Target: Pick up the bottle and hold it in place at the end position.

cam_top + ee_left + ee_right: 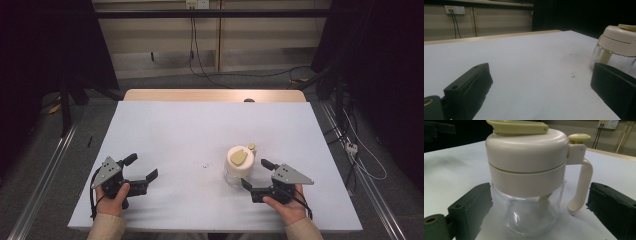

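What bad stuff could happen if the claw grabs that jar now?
1. The jar has a clear, smooth-looking lower part, so it might slip if the right claw squeezes there.
2. One jaw sits beside the handle; closing could catch it and twist or tip the jar.
3. The lid is a separate piece on top; lifting by it might leave the jar behind.

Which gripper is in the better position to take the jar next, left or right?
Probably the right gripper: its open jaws already flank the jar. The left gripper, also open, sits well off to the side.
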`<state>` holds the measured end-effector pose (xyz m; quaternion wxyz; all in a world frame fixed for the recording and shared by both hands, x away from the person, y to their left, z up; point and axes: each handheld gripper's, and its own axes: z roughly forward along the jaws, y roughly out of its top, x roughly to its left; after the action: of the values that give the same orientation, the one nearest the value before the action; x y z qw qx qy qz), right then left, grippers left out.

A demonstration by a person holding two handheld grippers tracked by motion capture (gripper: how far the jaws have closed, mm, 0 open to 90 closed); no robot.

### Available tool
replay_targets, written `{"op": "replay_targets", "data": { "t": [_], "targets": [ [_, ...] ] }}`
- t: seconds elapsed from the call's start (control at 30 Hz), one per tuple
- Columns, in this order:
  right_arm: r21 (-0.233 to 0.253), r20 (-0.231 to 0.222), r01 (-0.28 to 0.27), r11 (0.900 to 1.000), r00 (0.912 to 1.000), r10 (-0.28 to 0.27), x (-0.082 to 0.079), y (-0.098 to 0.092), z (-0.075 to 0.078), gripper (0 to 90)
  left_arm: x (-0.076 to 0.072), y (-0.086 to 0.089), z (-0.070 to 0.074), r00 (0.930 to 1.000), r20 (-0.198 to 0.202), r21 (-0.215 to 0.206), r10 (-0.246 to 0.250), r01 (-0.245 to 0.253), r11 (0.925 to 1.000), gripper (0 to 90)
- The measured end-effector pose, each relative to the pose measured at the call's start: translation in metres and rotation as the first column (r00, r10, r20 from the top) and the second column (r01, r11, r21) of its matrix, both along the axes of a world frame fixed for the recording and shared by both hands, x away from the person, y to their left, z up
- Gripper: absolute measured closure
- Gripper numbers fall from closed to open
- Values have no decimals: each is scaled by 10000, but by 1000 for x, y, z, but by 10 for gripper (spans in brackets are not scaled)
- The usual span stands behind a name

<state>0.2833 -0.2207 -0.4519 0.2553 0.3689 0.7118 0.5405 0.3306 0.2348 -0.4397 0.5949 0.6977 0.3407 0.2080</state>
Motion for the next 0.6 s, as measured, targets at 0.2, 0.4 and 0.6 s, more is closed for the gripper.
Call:
{"op": "replay_targets", "data": {
  "t": [0.2,0.4,0.6],
  "targets": [
    [78,-69,-53,10000,10000,53,4,5,-1,54,0,0,0,10000,-31,23,-2,2,10000,28],
    [144,-147,-180,9997,9997,182,8,11,-1,52,0,-1,-1,10000,-49,30,-23,23,10000,30],
    [217,-203,-248,9995,9995,252,12,14,-1,52,0,-1,-1,10000,-47,21,-19,19,10000,30]
  ]
}}
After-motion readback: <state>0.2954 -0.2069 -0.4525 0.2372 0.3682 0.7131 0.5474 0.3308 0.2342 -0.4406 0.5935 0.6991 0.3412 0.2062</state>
